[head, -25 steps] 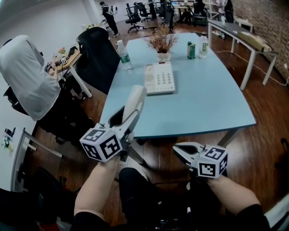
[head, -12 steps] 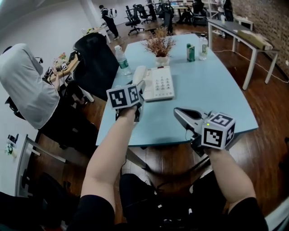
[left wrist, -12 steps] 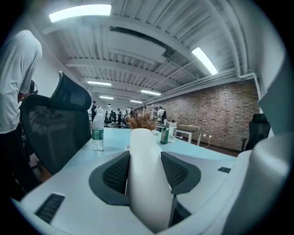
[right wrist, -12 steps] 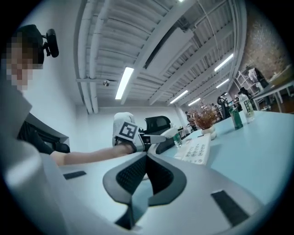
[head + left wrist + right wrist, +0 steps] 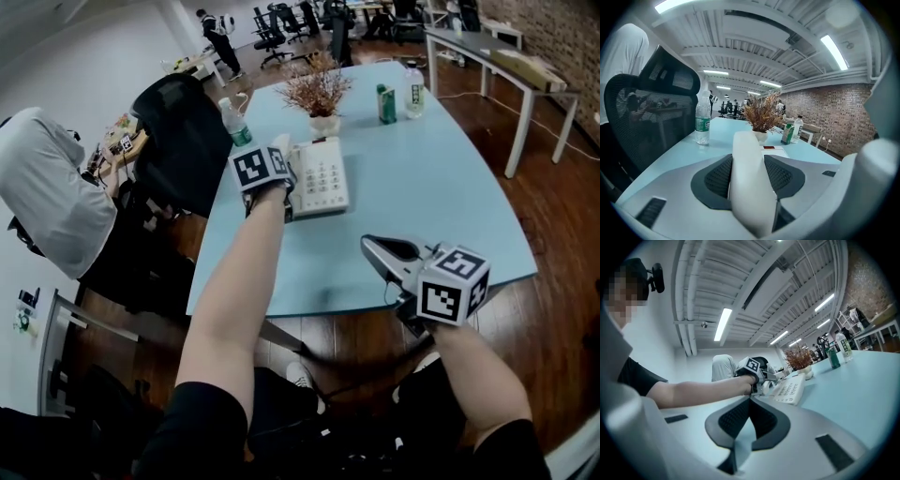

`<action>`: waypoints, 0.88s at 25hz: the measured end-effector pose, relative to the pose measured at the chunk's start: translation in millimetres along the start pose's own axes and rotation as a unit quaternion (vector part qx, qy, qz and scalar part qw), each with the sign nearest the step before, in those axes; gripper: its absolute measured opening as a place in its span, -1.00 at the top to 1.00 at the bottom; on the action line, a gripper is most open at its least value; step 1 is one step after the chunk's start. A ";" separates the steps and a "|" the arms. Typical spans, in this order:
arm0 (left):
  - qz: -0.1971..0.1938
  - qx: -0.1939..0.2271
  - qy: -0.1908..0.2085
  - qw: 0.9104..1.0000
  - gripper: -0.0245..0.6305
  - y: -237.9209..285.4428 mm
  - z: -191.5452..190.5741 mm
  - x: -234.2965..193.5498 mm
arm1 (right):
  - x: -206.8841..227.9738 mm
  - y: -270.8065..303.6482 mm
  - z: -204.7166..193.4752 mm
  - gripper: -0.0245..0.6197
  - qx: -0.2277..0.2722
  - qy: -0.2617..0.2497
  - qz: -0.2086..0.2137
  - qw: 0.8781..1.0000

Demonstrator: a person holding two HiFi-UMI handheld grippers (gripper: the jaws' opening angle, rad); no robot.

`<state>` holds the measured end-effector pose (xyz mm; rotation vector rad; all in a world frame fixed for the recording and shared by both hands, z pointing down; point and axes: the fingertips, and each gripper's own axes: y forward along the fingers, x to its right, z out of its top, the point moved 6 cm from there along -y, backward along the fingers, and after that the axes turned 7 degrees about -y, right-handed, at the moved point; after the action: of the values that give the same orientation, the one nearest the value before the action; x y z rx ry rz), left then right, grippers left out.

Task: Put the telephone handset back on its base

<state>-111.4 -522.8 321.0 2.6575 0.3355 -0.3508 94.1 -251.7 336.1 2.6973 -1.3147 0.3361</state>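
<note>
Left gripper view: left gripper jaws are clamping the handset, hovering at the base's 9 o'clock edge on the bench. Right gripper is idling, jaws together, empty. Next, probably: lowering it squarely into the cradle.

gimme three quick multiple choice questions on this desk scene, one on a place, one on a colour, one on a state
1. Where is the telephone base?
A. on a shelf
B. on the table, next to the potted plant
C. in a drawer

2. What colour is the table top?
A. light blue
B. red
C. black

3. The left gripper is
A. open and empty
B. lying on the table
C. shut on the handset

Answers:
1 B, the head view shows the base just in front of the plant.
2 A, the top is pale blue in every view.
3 C, the left gripper view shows its jaws closed against the white handset.
</note>
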 end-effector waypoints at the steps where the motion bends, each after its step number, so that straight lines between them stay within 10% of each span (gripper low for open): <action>1: 0.003 -0.003 -0.003 1.000 0.27 3.8 -1.3 0.6 | 2.3 -0.8 -0.4 0.90 -0.001 0.001 0.000 1.000; 22: 0.024 0.010 0.000 1.000 0.26 11.0 -1.7 12.8 | 9.6 -9.7 4.4 0.90 0.010 -0.005 0.001 1.000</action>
<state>-95.8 -529.4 323.0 2.6800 0.2699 -0.3396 108.1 -253.9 334.2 2.7172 -1.3229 0.3385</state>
